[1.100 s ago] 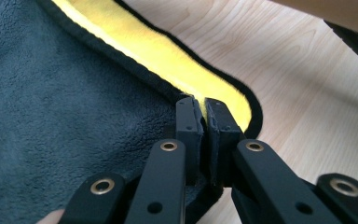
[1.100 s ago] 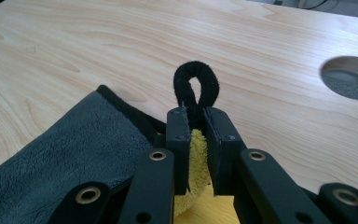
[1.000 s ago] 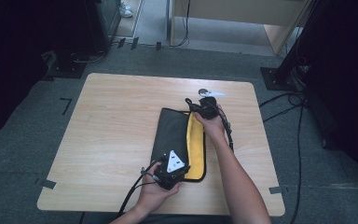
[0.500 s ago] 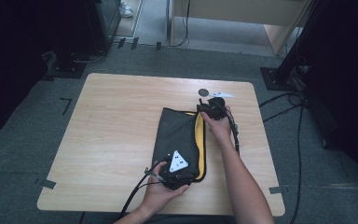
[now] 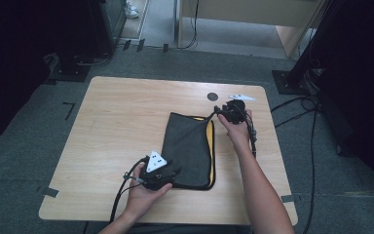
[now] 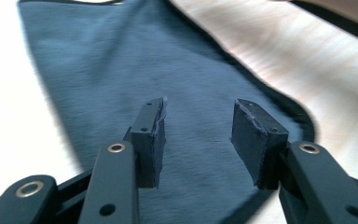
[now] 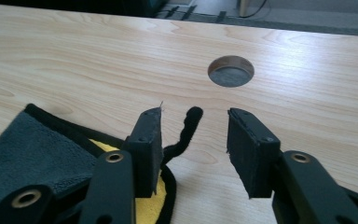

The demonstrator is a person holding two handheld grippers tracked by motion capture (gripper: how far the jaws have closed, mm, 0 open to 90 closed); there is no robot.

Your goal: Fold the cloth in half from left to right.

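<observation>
One dark grey cloth [image 5: 190, 146], folded, yellow inside, black edging | left gripper [image 6: 198, 140] spread | right gripper [image 7: 193, 149] spread

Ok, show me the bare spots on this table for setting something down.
The table's whole left side is bare wood, from its left edge to the folded cloth. The far strip beyond the cloth is free too, up to the cable hole. It is crowded right of the cloth.

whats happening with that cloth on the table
A person works a folded dark grey cloth with a yellow inner side on a wooden table, a gripper in each hand. The left gripper hangs over the cloth's near end, the right gripper at its far corner by the black loop. Both sets of jaws have just been opening; neither pinches the cloth now, so it looks just let go.
</observation>
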